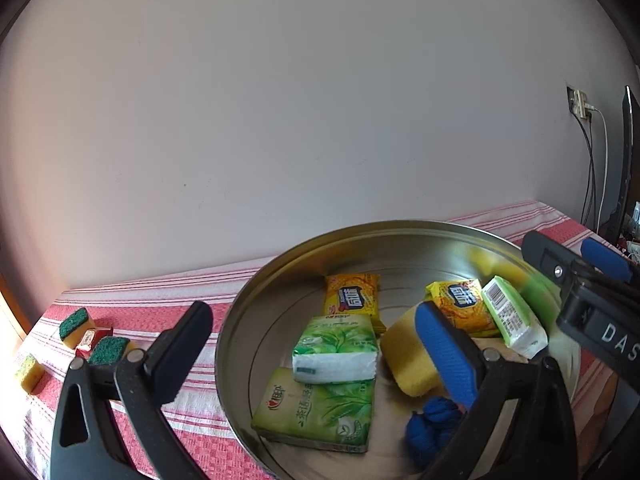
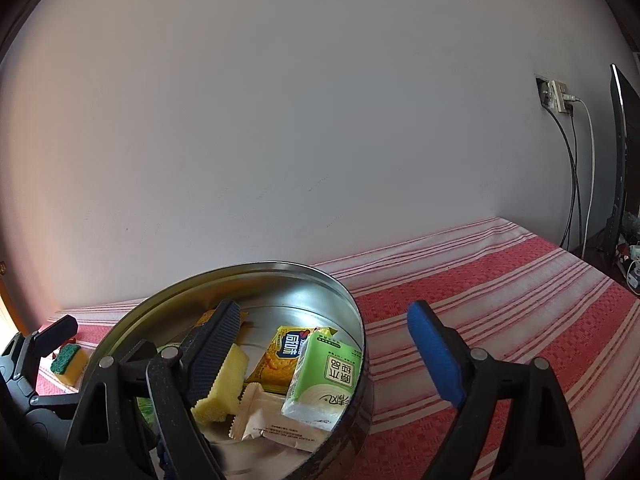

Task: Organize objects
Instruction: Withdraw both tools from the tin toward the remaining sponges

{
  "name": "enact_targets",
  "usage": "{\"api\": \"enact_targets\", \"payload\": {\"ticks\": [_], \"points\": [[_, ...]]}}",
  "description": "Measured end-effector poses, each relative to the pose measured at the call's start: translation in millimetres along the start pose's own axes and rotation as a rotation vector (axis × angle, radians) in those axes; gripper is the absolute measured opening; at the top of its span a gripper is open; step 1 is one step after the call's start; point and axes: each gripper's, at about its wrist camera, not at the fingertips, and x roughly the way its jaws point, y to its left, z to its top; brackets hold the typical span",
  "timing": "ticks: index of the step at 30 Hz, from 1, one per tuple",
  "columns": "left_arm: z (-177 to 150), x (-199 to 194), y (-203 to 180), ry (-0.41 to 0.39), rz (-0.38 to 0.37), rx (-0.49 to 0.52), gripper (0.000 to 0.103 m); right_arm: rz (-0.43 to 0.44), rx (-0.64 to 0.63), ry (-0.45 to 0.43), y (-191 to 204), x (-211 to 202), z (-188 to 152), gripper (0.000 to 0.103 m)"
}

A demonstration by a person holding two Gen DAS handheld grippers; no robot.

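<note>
A round metal tray (image 1: 240, 320) holds two green tissue packs (image 1: 334, 350), two yellow snack packets (image 1: 352, 294), a yellow sponge (image 1: 406, 360), a blue cloth (image 1: 432, 430) and a small green pack (image 1: 514, 316). My left gripper (image 1: 316, 344) is open and empty, straddling the tray's left rim. My right gripper (image 2: 324, 344) is open and empty, straddling the tray's right rim (image 2: 356, 320), next to the small green pack (image 2: 324, 376). The right gripper also shows in the left wrist view (image 1: 576, 276). A beige packet (image 2: 276, 420) lies in the tray.
The tray stands on a red and white striped cloth (image 2: 500, 300) against a pale wall. Several green-topped yellow sponges (image 1: 76, 326) and a small red packet (image 1: 86, 340) lie on the cloth left of the tray. A socket with cables (image 2: 560, 98) and a monitor are at the right.
</note>
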Motion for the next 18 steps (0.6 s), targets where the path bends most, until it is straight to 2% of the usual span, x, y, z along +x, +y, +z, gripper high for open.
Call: {"api": "enact_targets", "payload": {"ticks": [6,13,18], "points": [[-1,-4,4,0.011,0.000,-0.018,0.102,-0.016,0.015,-0.027,-5,-1,0,0.089],[-2,-7,17,-0.006,0.023,-0.037,0.102,-0.087,0.012,-0.190,-7,-26,4,0.089],[-7,-8,33,0.006,0.041,-0.070,0.102,-0.091,0.005,-0.189,-5,-25,4,0.089]]}}
